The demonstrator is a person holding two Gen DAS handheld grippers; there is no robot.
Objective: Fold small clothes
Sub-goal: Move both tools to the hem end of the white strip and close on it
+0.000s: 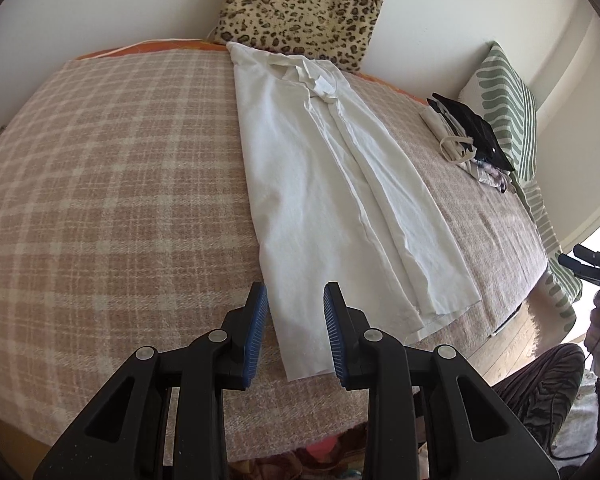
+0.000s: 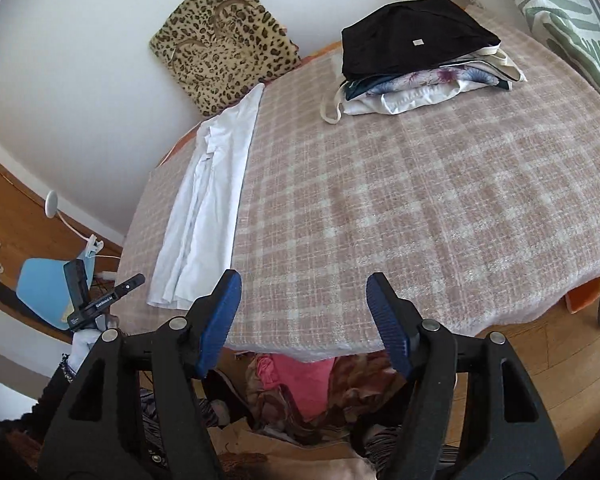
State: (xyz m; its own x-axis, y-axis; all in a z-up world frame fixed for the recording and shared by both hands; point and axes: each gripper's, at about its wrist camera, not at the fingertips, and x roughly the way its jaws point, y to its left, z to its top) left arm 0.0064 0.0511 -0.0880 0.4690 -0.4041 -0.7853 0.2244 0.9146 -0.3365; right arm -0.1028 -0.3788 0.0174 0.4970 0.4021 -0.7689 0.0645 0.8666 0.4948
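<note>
**Ana:** White garment point(image 1: 332, 184) first, since it's the biggest piece on the plaid blanket point(image 1: 100, 184). In the left wrist view it runs from about twelve o'clock down to six, a long narrow strip with its sides turned in over the middle. I'd judge the lengthwise folds done and the crosswise folds still to come.

**Ben:** Agreed. And the stack of folded clothes point(image 2: 420, 60), at one o'clock in the right wrist view, black piece on top? That looks like finished work, well apart from the strip.

**Ana:** Likely so. Below the bed edge, at six o'clock in that view, lies a heap of pink and brown cloth point(image 2: 300, 384). Probably waiting its turn, though I can't be sure.

**Ben:** The tools?

**Ana:** Left gripper point(image 1: 296, 332) has its jaws a little apart, straddling the near hem; whether the pads touch the cloth I cannot tell, but they pinch nothing. Right gripper point(image 2: 304, 320) is spread wide over bare blanket, empty, with the strip at its ten o'clock.
</note>
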